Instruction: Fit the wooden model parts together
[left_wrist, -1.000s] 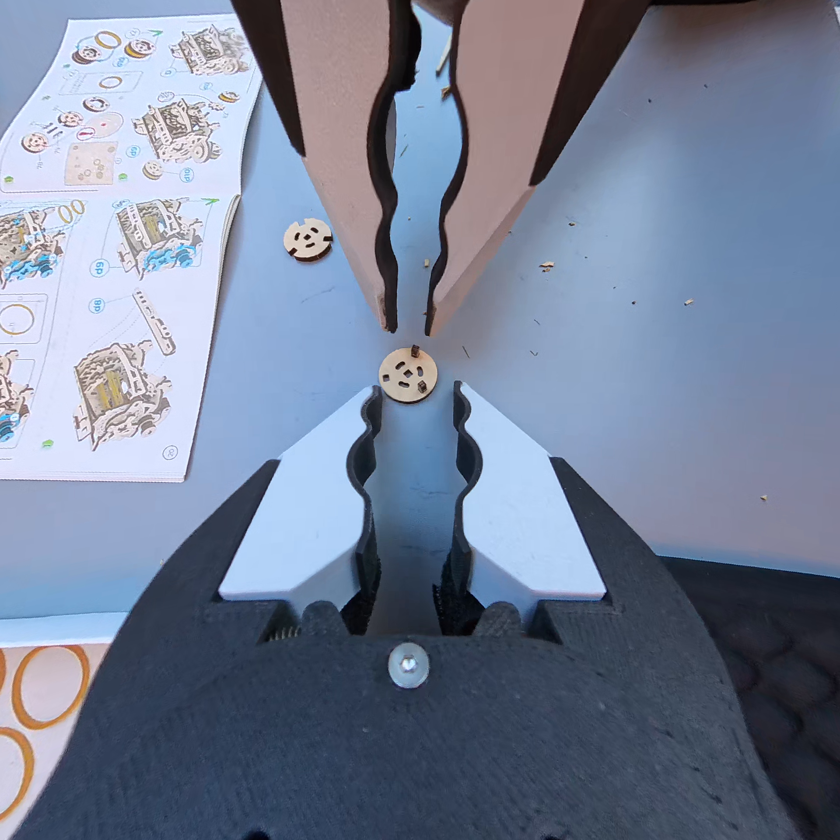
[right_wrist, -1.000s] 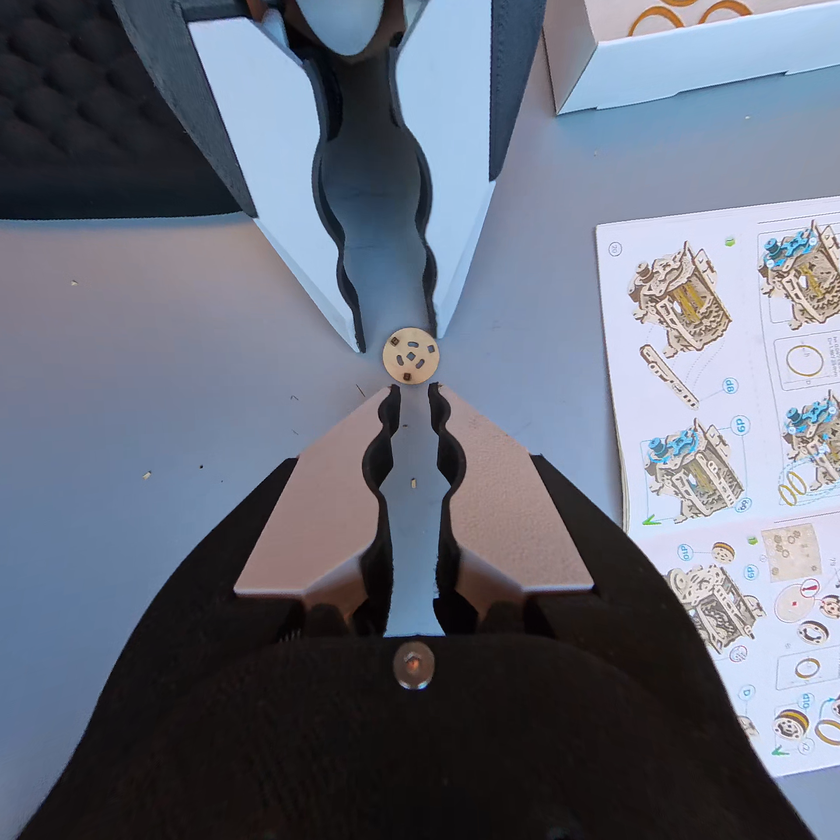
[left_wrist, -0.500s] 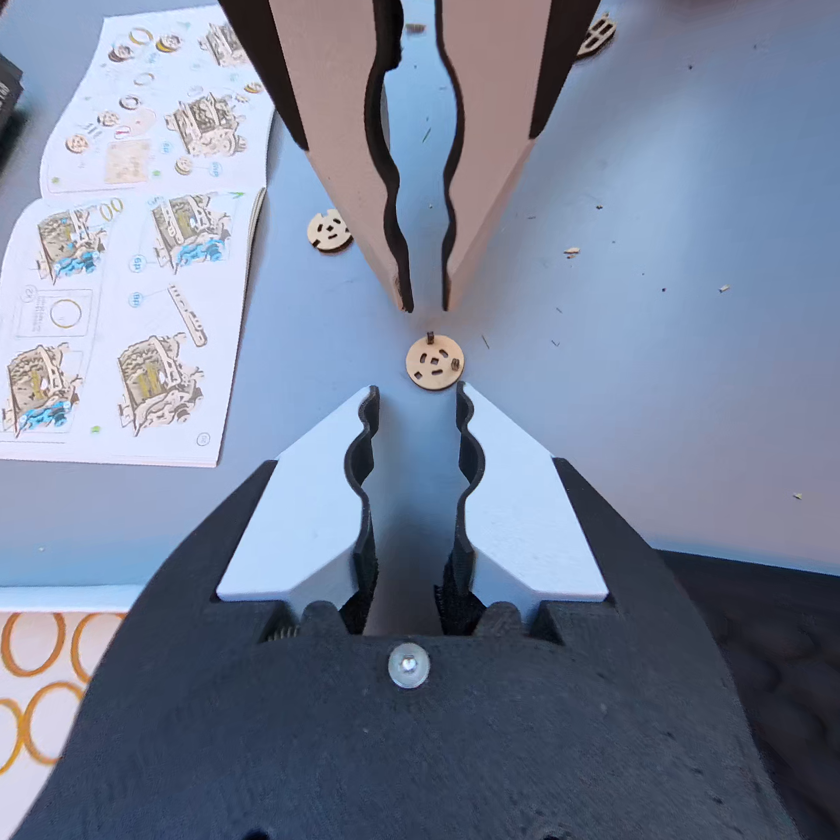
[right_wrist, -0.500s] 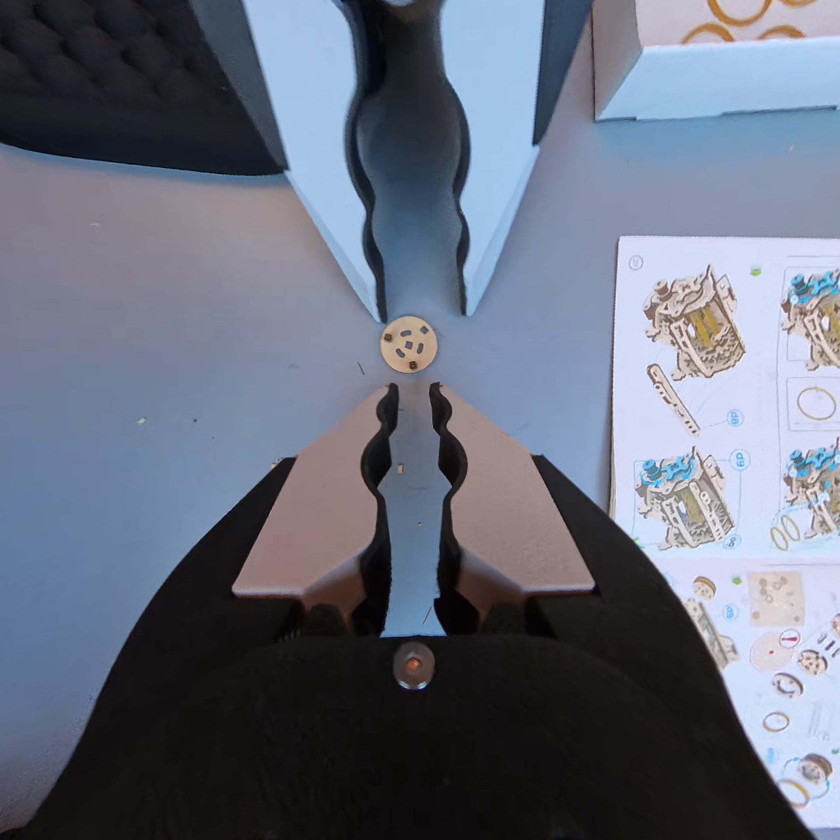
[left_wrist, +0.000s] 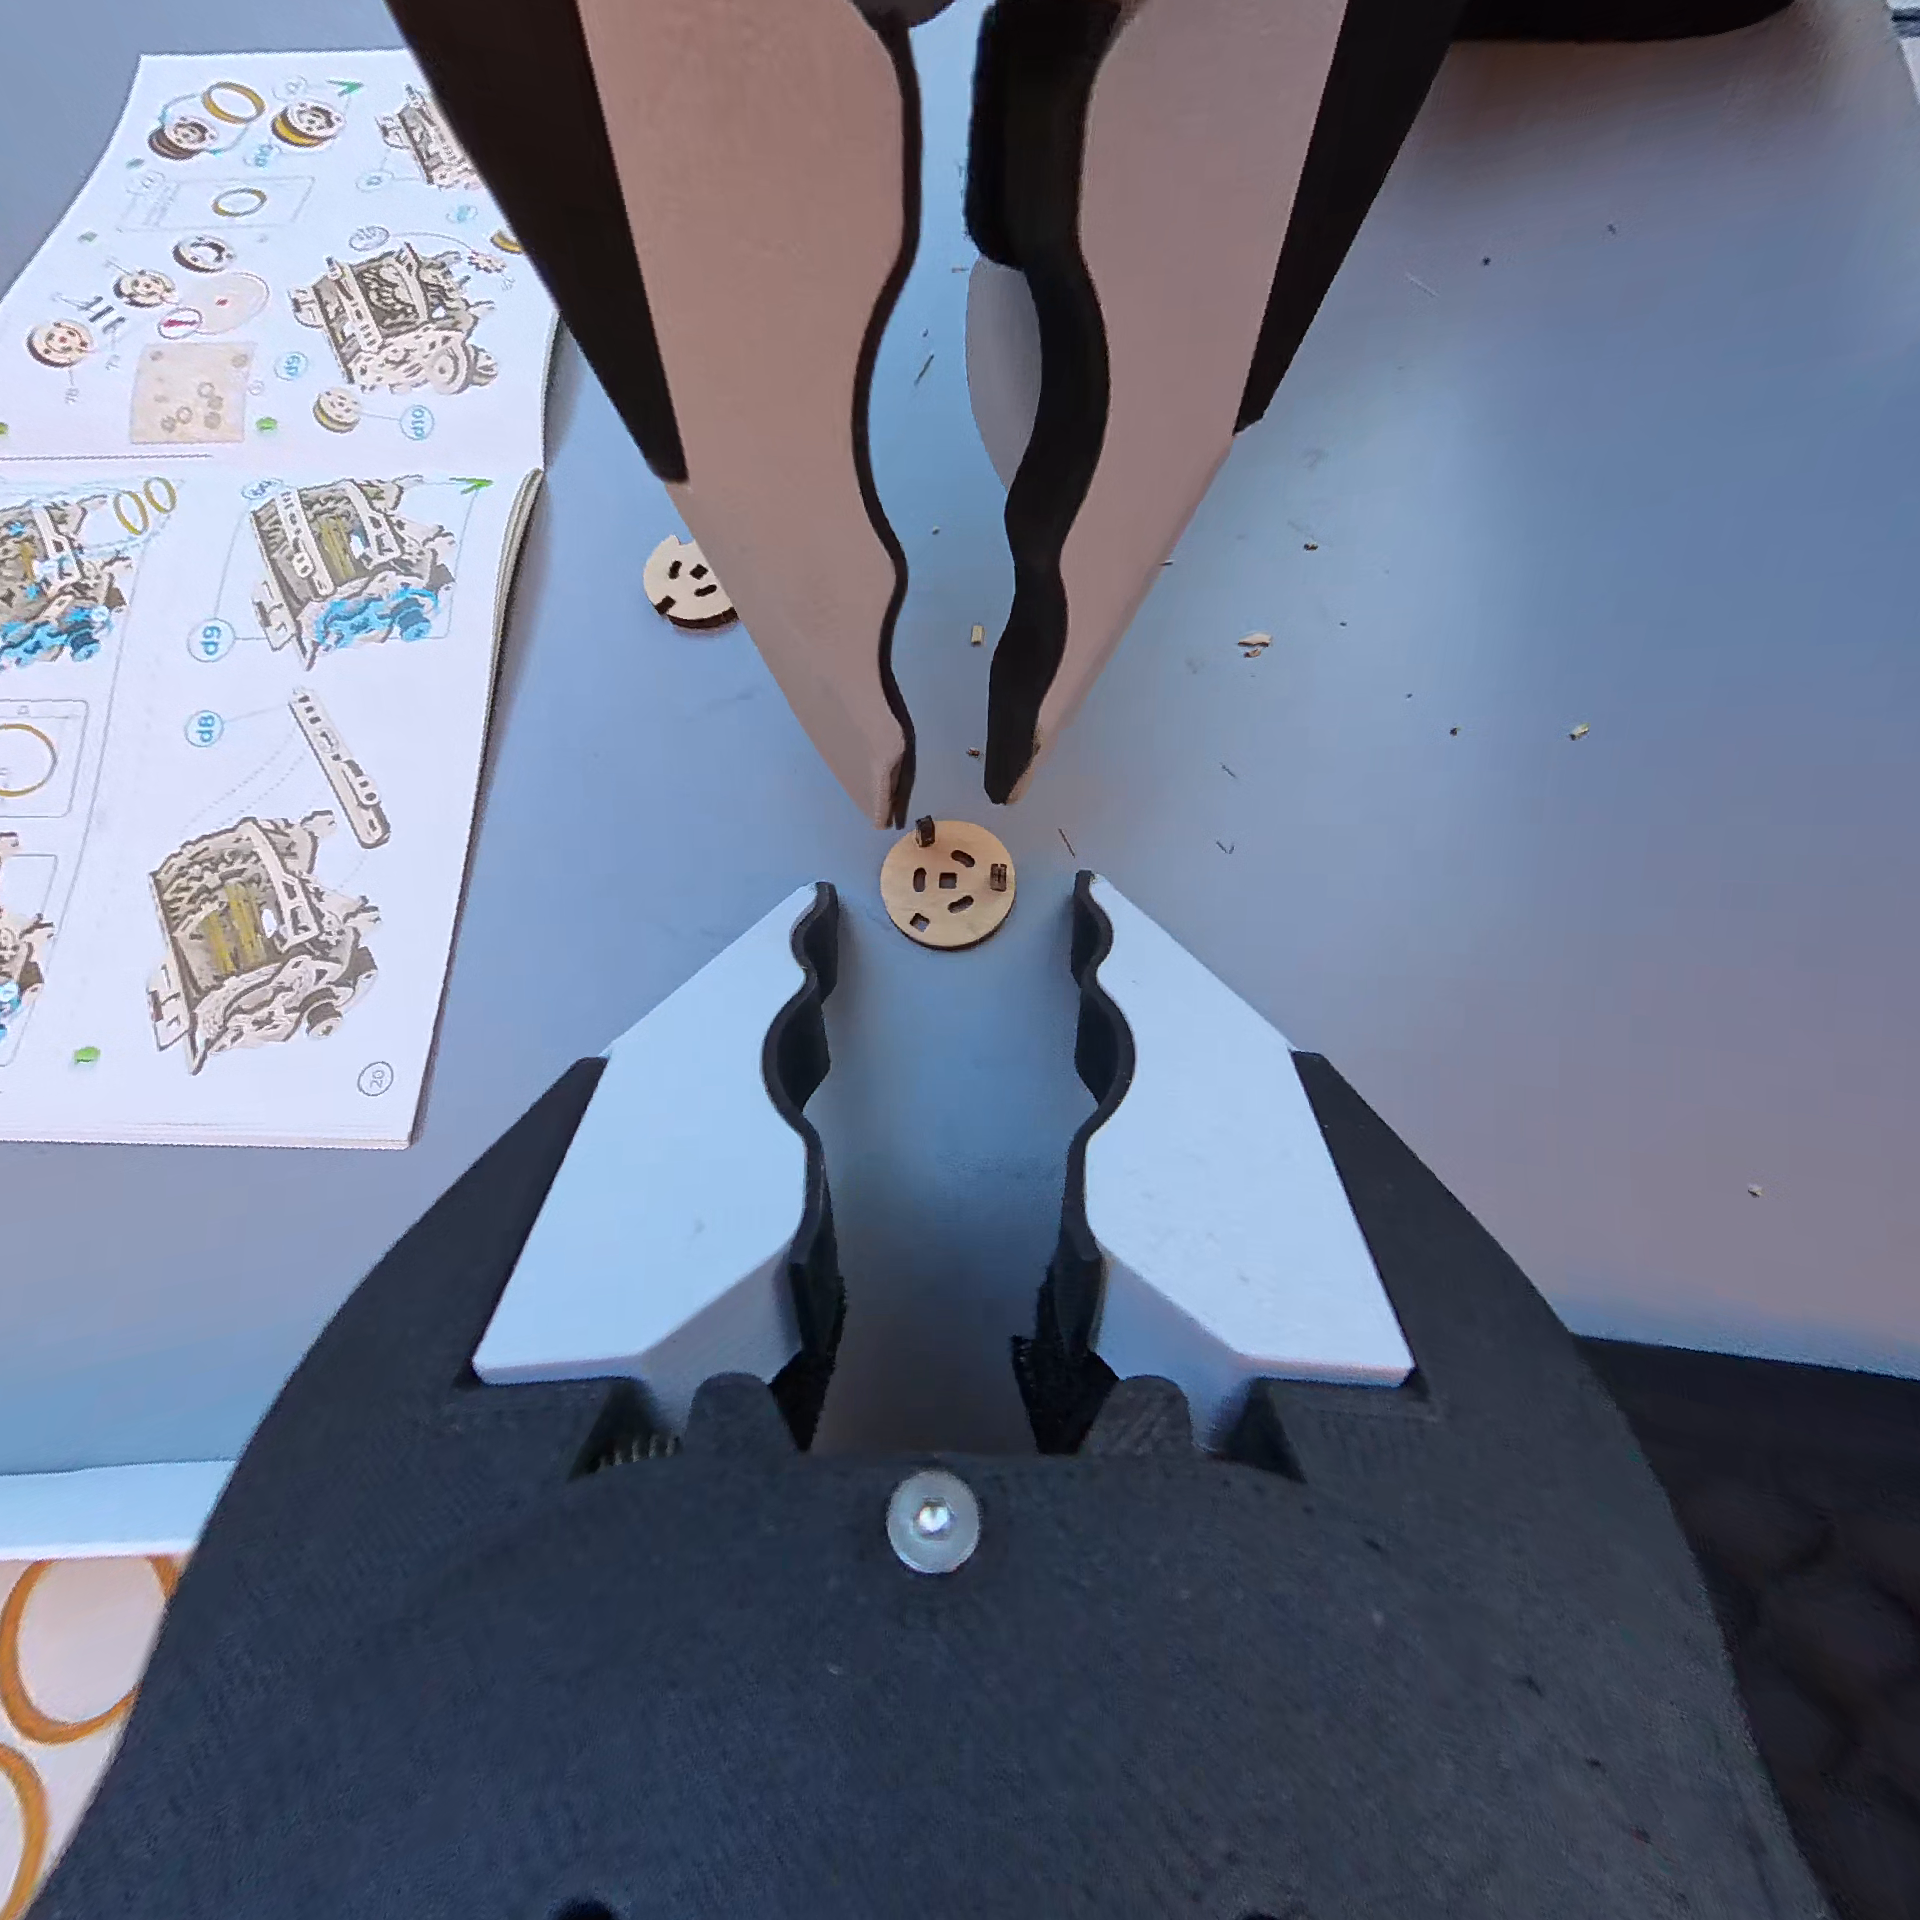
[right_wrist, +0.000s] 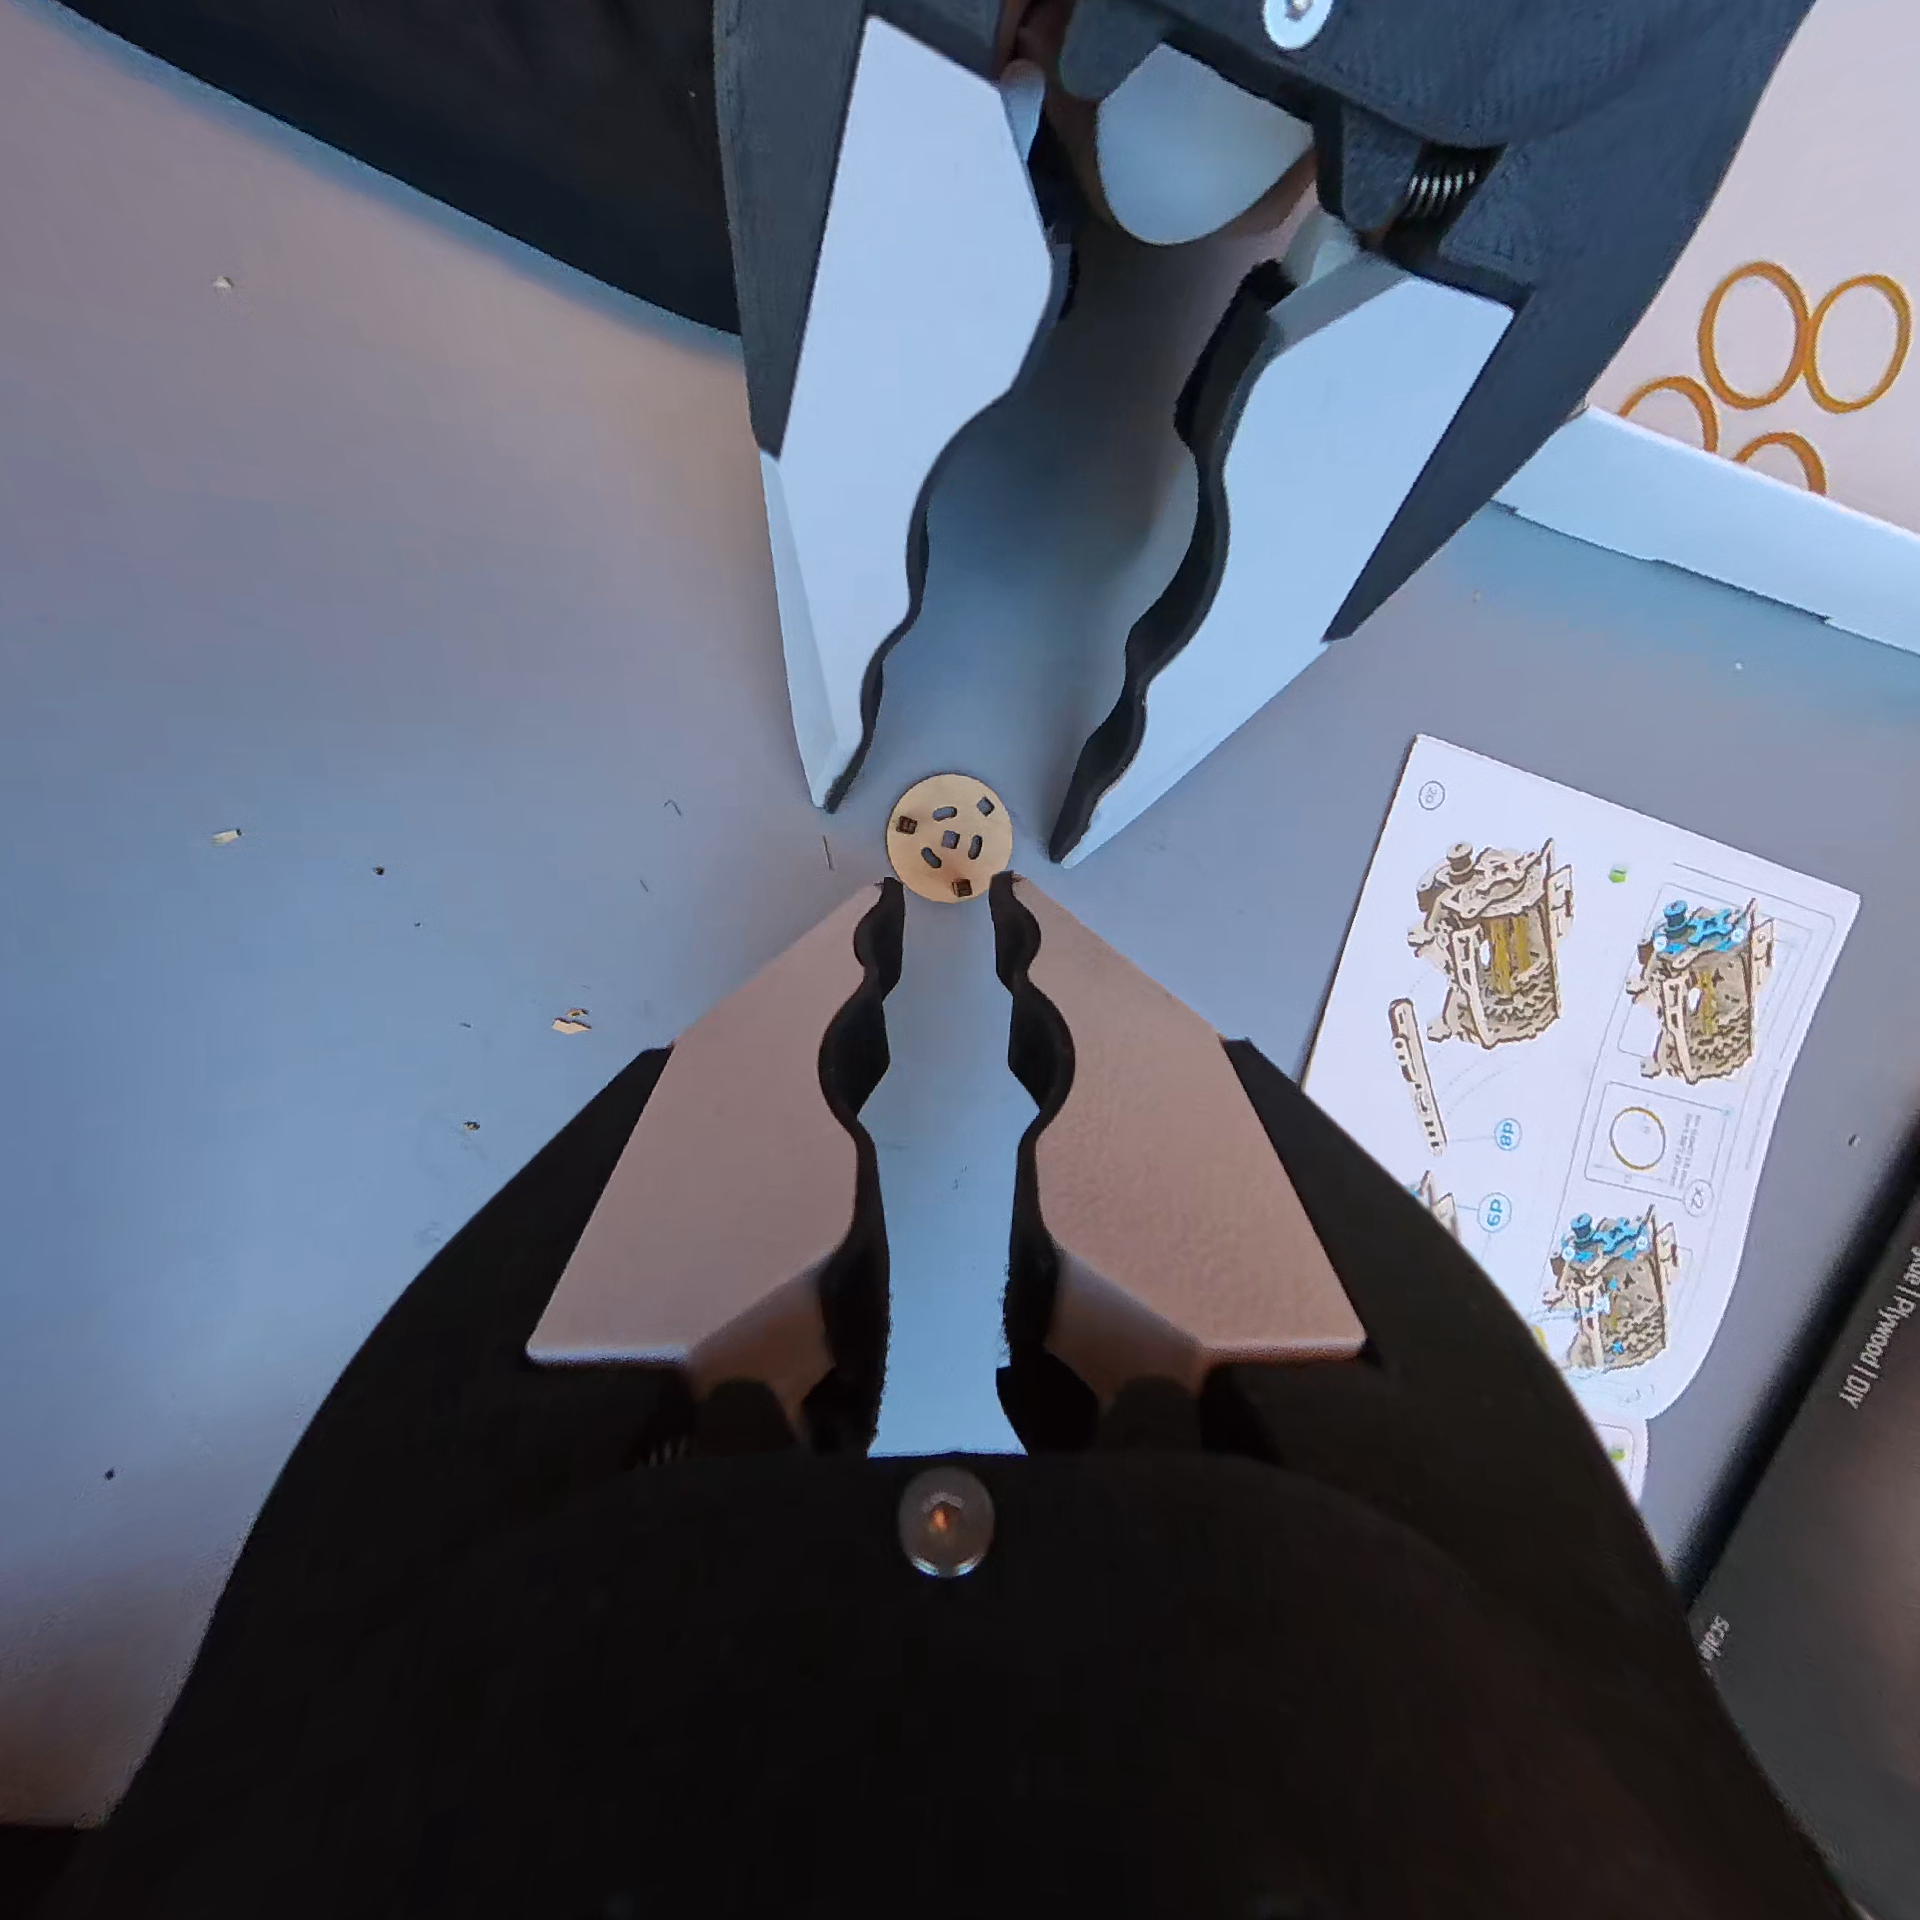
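Two grippers face each other over one small wooden disc that lies flat on the grey table, out in its open middle, well clear of any edge that shows. The left gripper, white-fingered, stands wide, its tips just short of the disc on either side. The right gripper, tan-fingered, is spread narrowly and holds nothing; its tips sit right at the disc's rim, touching or nearly so, which I cannot settle. Two short dark pegs stand upright in the disc's slots, one near the tan tips, while at least one square slot near the rim looks unfilled.

The step in hand seems to be steadying or taking up this disc, with pegs partly fitted. The next move likely calls for a gentle close across the thin rim without knocking the standing pegs, since the piece lies flush and offers little to catch.

A second slotted disc lies beside the instruction booklet, which sits toward the table's left edge in the left wrist view
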